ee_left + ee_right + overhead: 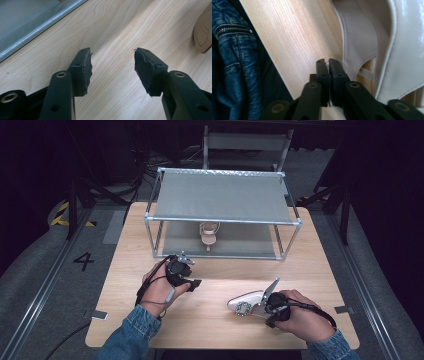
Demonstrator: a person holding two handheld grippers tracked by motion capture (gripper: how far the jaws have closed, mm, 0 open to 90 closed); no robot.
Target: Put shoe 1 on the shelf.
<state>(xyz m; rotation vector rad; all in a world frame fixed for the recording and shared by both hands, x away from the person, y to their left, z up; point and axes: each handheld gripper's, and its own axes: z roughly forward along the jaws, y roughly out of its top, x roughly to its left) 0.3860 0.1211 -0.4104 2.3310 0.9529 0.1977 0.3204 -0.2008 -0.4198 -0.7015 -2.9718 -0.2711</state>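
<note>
A white high-heeled shoe (pixel 248 301) lies on its side on the wooden table (pixel 215 315), jewelled toe to the left, heel up. My right gripper (pixel 270 307) sits at its heel end. In the right gripper view the jaws of that gripper (pixel 327 61) are shut with a thin pale strip of the shoe's strap (pixel 364 73) pinched between the pads. My left gripper (pixel 191 274) rests low over the table to the left, open and with nothing in it (pixel 112 53). A tan shoe sole (pixel 203 30) shows at the right edge of its view.
A metal-framed shoe rack (pixel 222 220) with two grey fabric shelves stands at the back of the table. A second pale heeled shoe (pixel 208 234) stands on its lower shelf. A denim sleeve (pixel 232 65) is close to the right gripper.
</note>
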